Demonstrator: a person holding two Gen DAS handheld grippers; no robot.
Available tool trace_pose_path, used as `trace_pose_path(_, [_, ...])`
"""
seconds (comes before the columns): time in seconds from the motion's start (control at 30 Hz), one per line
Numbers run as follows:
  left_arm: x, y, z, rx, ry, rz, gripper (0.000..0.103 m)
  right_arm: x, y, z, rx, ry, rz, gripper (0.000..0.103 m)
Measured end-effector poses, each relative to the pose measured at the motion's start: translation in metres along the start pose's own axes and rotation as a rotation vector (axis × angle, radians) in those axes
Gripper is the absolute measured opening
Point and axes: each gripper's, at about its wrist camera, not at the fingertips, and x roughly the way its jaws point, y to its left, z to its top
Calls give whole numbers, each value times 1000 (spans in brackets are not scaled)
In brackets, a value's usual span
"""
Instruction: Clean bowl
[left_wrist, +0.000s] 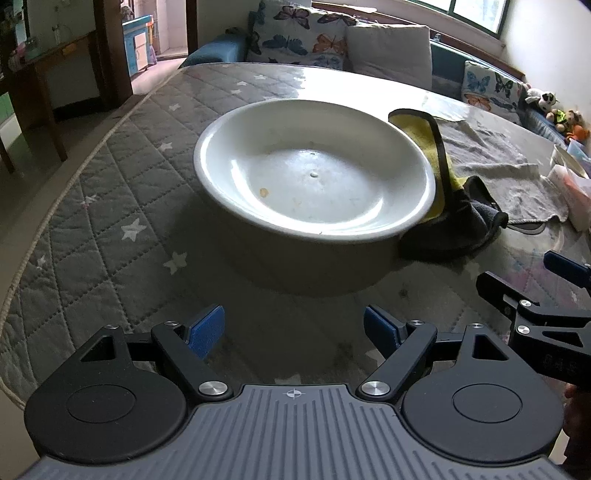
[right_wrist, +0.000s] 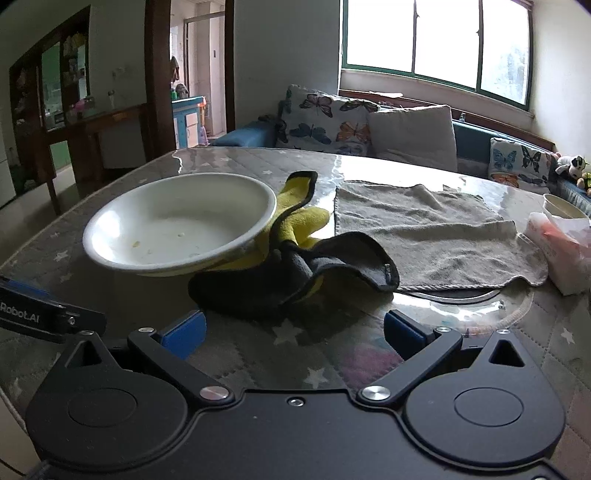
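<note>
Currently both grippers sit low at the near edge of the desk (left_wrist: 122, 177), jaws spread wide, nothing held.

Bowl (left_wrist: 314, 166): white, shallow, upright on the quilted star-print cover, a few food specks on its inner floor. It lies straight ahead of the left gripper (left_wrist: 293, 328), centred between the blue pads, with a stretch of bare cover between them. No long axis to note; it is round, and its near rim faces the left gripper.

Cloth (right_wrist: 295, 266): yellow and dark grey, crumpled, touching the bowl's right side; in the right wrist view one yellow fold looks tucked under the rim. It lies directly ahead of the right gripper (right_wrist: 293, 332), near, lengthwise running away and slightly left toward the bowl. A grey towel (right_wrist: 424, 229) lies flat beyond it to the right.

Judgement: left gripper is nearer the bowl, right gripper nearer the cloth. Wiping not begun. The likely split is right gripper takes the cloth's near dark fold while left steadies the bowl rim.

Pose: both level, pointing forward across the desk, side by side; each shows at the edge of the other's view.
</note>
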Motion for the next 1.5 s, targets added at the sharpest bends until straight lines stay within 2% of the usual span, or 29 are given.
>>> trace_pose_path(1.5, [0,-6,-2,18,-10,25,86,1,-4,0,15,12,-21,103])
